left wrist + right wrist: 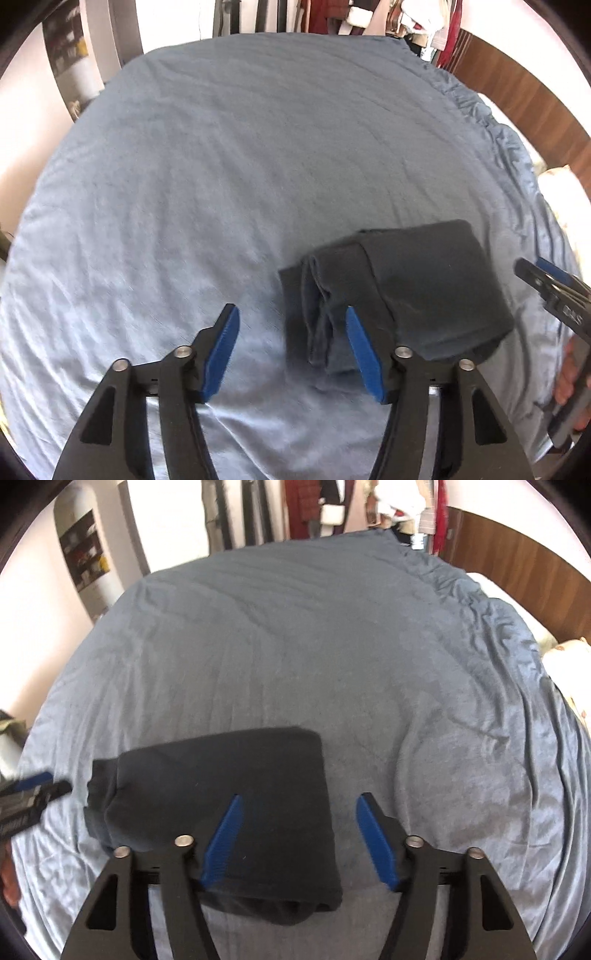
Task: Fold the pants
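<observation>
The dark charcoal folded pants (221, 797) lie as a soft, limp, light bundle on the blue-sheeted bed (295, 646); best pinched through all layers at an edge; left claw (291, 347) and right claw (299, 830) both hang spread, empty.

**Open bedspread beyond the folded pants**

The blue bedspread (221, 166) lies bare past and left of the folded pants (406, 288), the only obstacle. A wooden headboard (517, 561) and pillow (565, 657) bound the right side.

Both tongs, left (291, 314) and right (300, 799), have black arms, ribbed blue pads (221, 354), and silver pivot screws (184, 840).
</observation>
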`<action>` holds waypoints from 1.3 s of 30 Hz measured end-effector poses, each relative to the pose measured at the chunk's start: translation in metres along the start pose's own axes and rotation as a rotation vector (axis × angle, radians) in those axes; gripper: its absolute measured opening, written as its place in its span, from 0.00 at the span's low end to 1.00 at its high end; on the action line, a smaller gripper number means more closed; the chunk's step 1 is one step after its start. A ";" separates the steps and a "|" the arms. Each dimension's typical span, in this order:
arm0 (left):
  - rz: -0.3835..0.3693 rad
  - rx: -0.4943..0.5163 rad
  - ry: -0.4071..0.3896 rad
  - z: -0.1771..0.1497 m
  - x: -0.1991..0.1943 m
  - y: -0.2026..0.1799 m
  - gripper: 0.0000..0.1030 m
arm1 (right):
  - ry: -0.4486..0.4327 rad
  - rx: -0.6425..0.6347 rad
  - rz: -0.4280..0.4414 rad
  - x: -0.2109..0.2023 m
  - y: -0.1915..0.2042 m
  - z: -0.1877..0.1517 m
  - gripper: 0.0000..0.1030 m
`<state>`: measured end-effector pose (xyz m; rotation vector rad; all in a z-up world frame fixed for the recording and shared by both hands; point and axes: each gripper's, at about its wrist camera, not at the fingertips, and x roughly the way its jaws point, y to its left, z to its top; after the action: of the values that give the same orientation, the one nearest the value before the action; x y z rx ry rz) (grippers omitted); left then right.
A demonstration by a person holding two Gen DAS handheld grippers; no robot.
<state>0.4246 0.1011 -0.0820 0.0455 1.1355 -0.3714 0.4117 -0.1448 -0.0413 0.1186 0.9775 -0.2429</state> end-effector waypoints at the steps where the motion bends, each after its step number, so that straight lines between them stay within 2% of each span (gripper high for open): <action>1: -0.009 -0.006 0.000 -0.001 0.003 0.001 0.63 | -0.002 0.008 -0.007 0.002 -0.001 0.000 0.69; 3: -0.048 -0.028 0.006 0.000 0.011 0.001 0.64 | 0.009 0.016 -0.015 0.009 -0.001 0.001 0.70; 7: -0.179 -0.079 0.032 0.012 0.034 0.002 0.66 | 0.048 0.014 -0.010 0.026 -0.001 0.005 0.70; 10: -0.227 -0.093 0.056 0.021 0.050 0.000 0.70 | 0.064 0.002 -0.002 0.038 0.000 0.010 0.70; 12: -0.233 -0.081 0.082 0.022 0.060 -0.003 0.72 | 0.074 -0.012 0.007 0.045 0.000 0.014 0.70; 16: -0.168 -0.060 0.141 0.013 0.085 -0.003 0.83 | 0.094 0.000 0.012 0.058 -0.002 0.017 0.70; 20: -0.157 -0.043 0.164 0.008 0.101 -0.007 0.92 | 0.160 -0.005 0.012 0.076 -0.008 0.007 0.70; 28: -0.270 -0.104 0.214 0.008 0.135 -0.001 0.92 | 0.225 -0.006 0.057 0.101 -0.017 -0.009 0.69; 32: -0.309 -0.135 0.209 0.006 0.145 0.000 0.92 | 0.279 0.015 0.091 0.124 -0.024 -0.013 0.69; 33: -0.313 -0.142 0.206 0.006 0.146 -0.001 0.91 | 0.292 0.024 0.100 0.129 -0.026 -0.014 0.69; 35: -0.320 -0.150 0.198 0.006 0.144 -0.002 0.83 | 0.305 0.041 0.126 0.137 -0.031 -0.015 0.69; 37: -0.332 -0.158 0.192 0.006 0.139 -0.003 0.65 | 0.308 0.044 0.142 0.138 -0.033 -0.015 0.68; 39: -0.330 -0.173 0.179 0.007 0.129 -0.007 0.56 | 0.317 0.052 0.179 0.138 -0.037 -0.014 0.56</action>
<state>0.4762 0.0589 -0.1934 -0.2682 1.3524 -0.5692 0.4648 -0.1986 -0.1631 0.2969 1.2677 -0.0853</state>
